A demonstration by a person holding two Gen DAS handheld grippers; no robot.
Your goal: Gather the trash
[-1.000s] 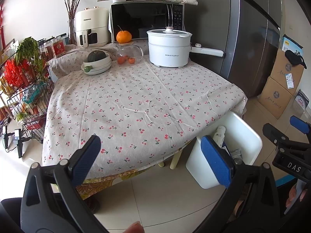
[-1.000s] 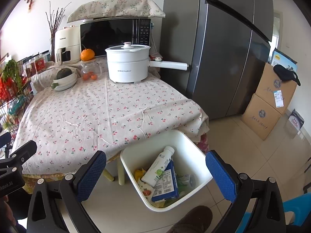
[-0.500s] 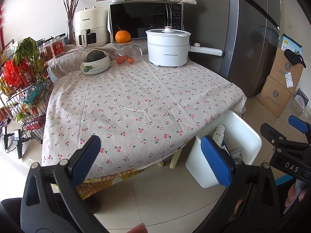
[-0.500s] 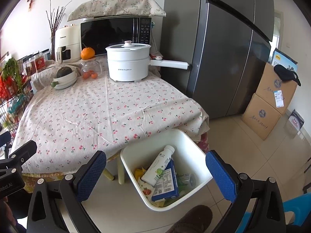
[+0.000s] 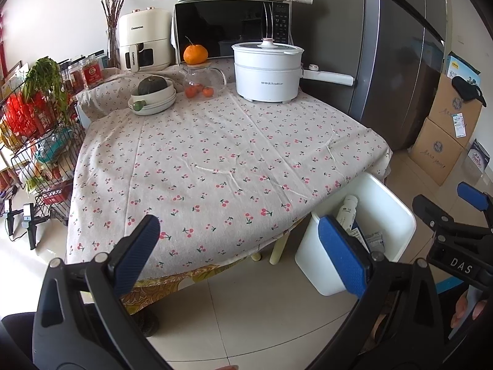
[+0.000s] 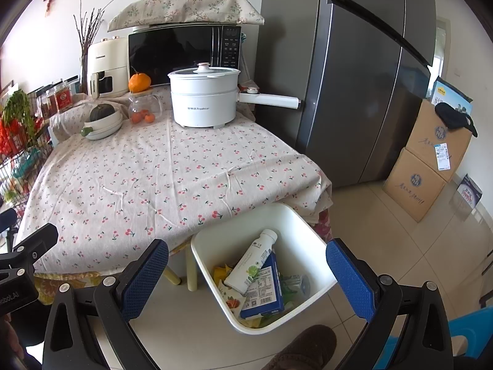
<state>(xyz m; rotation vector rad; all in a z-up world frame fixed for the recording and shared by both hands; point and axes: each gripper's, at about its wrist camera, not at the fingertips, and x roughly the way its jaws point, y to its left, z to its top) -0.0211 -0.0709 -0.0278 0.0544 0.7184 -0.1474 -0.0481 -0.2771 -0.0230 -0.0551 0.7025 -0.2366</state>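
Right wrist view: the right gripper [image 6: 246,274] is held wide open with nothing between its blue pads [image 6: 144,274], and the white bin [image 6: 311,246] lies directly ahead and below, tucked against the table corner. Inside the bin a white bottle [image 6: 251,262], a blue carton [image 6: 265,293] and assorted wrappers [image 6: 229,300] are seen. Left wrist view: the left gripper [image 5: 243,256] is likewise spread wide and empty, with the tablecloth [image 5: 215,160] straight ahead and the same bin off to its right, partly hidden behind the right-hand pad.

No loose trash is made out on the cloth ahead of either tool; only a cooking pot [image 5: 266,72], a glass jar [image 5: 203,81], an orange [image 5: 195,54] and stacked bowls [image 5: 152,98] are noted at the far end, and these are judged not to be rubbish. Collection is judged complete or nearly so. A last sweep of the cloth and the floor is advised, with the jaws kept wide.

Edges: the table's near hem hangs just ahead of the left tool, and the bin rim sits close under the overhanging corner, so any drop is best made from the open near side. A slippered foot [image 6: 303,351] is noted just behind the bin. Clear tile [image 6: 400,246] lies to the right of the right tool; a wire rack [image 5: 40,160] crowds the left tool's far left
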